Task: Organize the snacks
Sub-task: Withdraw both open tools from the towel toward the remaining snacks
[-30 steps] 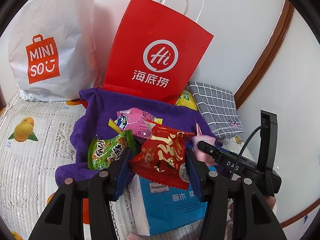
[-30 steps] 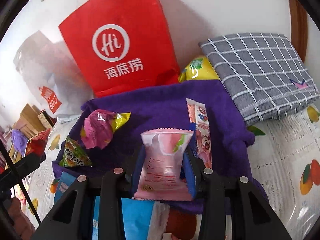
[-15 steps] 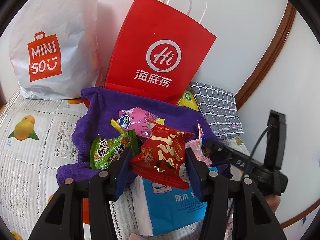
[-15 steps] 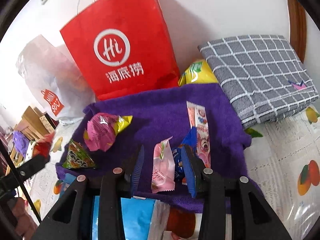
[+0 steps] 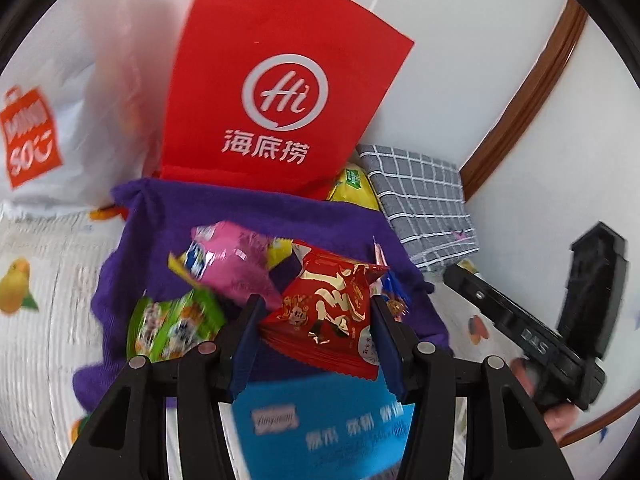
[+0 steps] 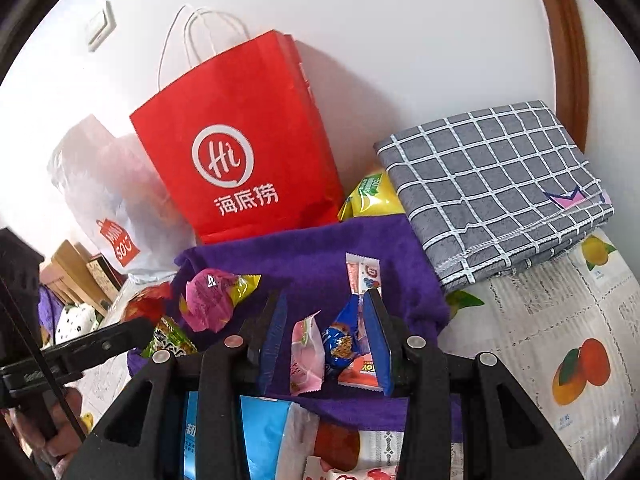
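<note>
Gripping a red foil snack packet (image 5: 326, 312) between its blue pads, the left gripper (image 5: 316, 320) hangs above the near edge of the purple towel (image 5: 248, 208), the packet pinched at both sides and tilted. Ahead of it on the towel lie a pink candy bag (image 5: 232, 260) and, to its left, a green snack packet (image 5: 172, 324); a blue tissue pack (image 5: 324, 432) sits just under the fingers. The towel's far edge butts against the red Haidilao paper bag (image 5: 276, 96), with a white Miniso bag (image 5: 44, 120) to the left and a folded grey checked cloth (image 5: 420, 204) to the right, so the open room is the middle of the towel.

The right gripper (image 6: 326, 340) points forward over the towel's near right part, its jaws spread and holding nothing. Between them on the towel lie a pale pink wafer packet (image 6: 306, 354) and a blue cookie packet (image 6: 340, 340); a long strawberry stick packet (image 6: 362, 276) lies just beyond. The fruit-print tablecloth (image 6: 552, 320) stretches bare to the right of the towel.
</note>
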`<action>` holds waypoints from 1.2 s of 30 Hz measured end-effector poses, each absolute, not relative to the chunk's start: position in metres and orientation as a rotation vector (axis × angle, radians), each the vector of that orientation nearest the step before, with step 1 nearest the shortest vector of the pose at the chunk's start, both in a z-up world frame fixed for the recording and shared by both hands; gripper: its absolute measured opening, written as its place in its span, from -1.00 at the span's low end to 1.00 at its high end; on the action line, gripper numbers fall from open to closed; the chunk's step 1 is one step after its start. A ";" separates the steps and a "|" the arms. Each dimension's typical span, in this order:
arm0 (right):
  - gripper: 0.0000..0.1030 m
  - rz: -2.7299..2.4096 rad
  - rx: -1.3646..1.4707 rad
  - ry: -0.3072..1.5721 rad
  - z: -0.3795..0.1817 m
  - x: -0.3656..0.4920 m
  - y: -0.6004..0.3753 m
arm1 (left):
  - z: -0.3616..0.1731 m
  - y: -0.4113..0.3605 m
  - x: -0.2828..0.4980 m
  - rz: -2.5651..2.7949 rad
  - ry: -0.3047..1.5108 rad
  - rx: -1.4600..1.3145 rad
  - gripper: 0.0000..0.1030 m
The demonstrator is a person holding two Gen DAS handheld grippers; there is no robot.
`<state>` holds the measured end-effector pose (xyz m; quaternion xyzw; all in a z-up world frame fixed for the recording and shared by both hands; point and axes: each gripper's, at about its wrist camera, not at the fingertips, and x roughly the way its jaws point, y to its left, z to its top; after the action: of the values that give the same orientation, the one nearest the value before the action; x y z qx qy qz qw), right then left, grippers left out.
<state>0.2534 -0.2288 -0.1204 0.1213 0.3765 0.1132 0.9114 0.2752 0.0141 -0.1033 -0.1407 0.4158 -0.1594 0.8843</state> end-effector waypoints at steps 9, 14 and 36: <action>-0.24 0.224 0.300 0.769 -0.118 0.255 -0.244 | -0.129 -0.012 0.314 -0.306 0.965 -0.257 -0.02; -0.24 0.228 0.322 0.768 -0.117 0.255 -0.248 | -0.138 -0.017 0.320 -0.278 0.985 -0.227 -0.02; -0.23 0.244 0.297 0.771 -0.115 0.254 -0.244 | -0.105 -0.008 0.285 -0.286 0.911 -0.217 0.15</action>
<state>0.2536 -0.2440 -0.1147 0.1439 0.3739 0.1183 0.9086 0.2851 -0.0076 -0.1054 -0.1043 0.4373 -0.1374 0.8826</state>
